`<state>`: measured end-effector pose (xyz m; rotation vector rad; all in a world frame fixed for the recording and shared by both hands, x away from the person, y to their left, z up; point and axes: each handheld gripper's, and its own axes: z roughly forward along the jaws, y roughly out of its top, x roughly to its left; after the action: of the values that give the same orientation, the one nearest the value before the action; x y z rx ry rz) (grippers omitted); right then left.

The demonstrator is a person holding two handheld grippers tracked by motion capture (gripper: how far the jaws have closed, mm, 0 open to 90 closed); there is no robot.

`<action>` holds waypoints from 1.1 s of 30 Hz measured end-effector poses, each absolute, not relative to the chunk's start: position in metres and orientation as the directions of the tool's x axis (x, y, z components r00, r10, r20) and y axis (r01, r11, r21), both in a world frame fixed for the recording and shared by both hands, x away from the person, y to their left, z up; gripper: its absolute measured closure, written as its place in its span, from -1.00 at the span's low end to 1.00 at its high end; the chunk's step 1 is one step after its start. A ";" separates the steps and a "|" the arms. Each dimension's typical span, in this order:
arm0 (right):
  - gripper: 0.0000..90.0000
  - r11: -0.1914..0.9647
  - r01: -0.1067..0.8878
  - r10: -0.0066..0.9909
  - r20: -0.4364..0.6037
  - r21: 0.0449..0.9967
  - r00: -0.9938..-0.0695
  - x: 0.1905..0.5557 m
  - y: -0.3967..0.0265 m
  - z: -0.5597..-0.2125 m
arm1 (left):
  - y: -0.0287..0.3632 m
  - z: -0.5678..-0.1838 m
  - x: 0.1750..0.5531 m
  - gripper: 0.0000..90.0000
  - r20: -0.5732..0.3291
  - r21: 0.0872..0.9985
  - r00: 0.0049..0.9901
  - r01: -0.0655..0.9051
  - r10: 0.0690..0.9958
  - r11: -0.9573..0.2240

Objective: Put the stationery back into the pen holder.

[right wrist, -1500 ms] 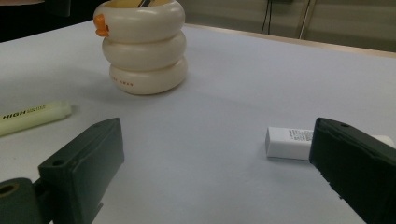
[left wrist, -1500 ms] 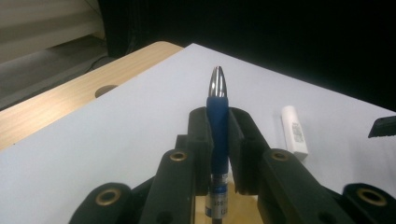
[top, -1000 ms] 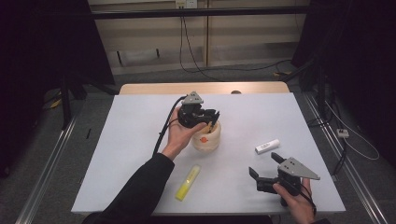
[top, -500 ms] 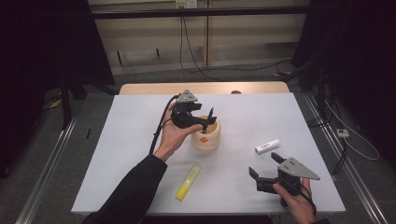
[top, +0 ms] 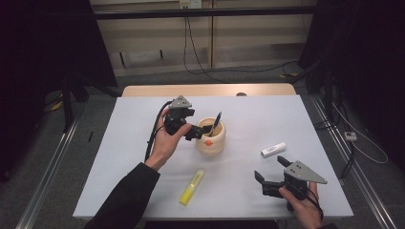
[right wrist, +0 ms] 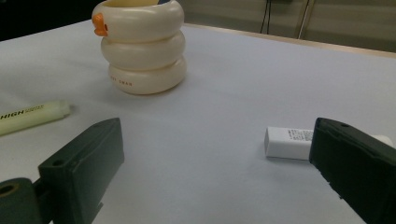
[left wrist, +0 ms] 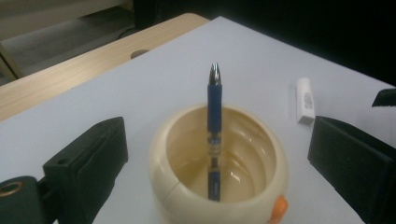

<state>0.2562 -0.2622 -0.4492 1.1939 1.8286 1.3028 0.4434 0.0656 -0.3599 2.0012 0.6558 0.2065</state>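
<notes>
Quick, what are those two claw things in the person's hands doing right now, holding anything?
Left gripper: open, jaws just opened, blue pen stands free in the cream ringed pot.
Right gripper: open, holding nothing.

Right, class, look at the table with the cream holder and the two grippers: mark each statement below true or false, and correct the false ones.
1. The blue pen stands inside the cream holder. True.
2. The left gripper is clamped on the pen. False: its jaws have just been opening and stand apart, either side of the holder, with the pen free.
3. The yellow highlighter lies flat on the table. True.
4. The right gripper holds the white stick. False: its jaws are open and hold nothing; the stick lies on the table, apart from it.
5. The highlighter is in the holder. False: it lies outside it, nearer the person.
</notes>
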 end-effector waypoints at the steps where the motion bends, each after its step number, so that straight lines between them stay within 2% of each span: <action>1: -0.93 0.118 0.328 0.905 0.034 0.937 -0.424 0.256 -0.262 -0.449 | 0.067 -0.360 0.442 -0.89 -0.122 0.854 0.841 0.359 0.527 -0.376; 11: -0.93 0.119 0.330 0.905 0.035 0.937 -0.424 0.256 -0.261 -0.449 | 0.077 -0.361 0.422 -0.88 -0.094 0.841 0.854 0.343 0.512 -0.418; 15: -0.93 0.119 0.330 0.905 0.034 0.937 -0.423 0.256 -0.261 -0.449 | 0.083 -0.366 0.416 -0.87 -0.159 0.833 0.856 0.384 0.491 -0.399; 20: -0.93 0.120 0.330 0.906 0.033 0.936 -0.423 0.256 -0.261 -0.449 | 0.087 -0.371 0.405 -0.86 -0.160 0.829 0.862 0.382 0.482 -0.409; 33: -0.93 0.121 0.327 0.905 0.031 0.937 -0.425 0.256 -0.261 -0.449 | 0.095 -0.379 0.377 -0.86 -0.082 0.832 0.876 0.323 0.474 -0.452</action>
<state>0.2561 -0.2607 -0.4492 1.1908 1.8304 1.3007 0.3768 0.0948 -0.3788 2.0807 0.5763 0.1992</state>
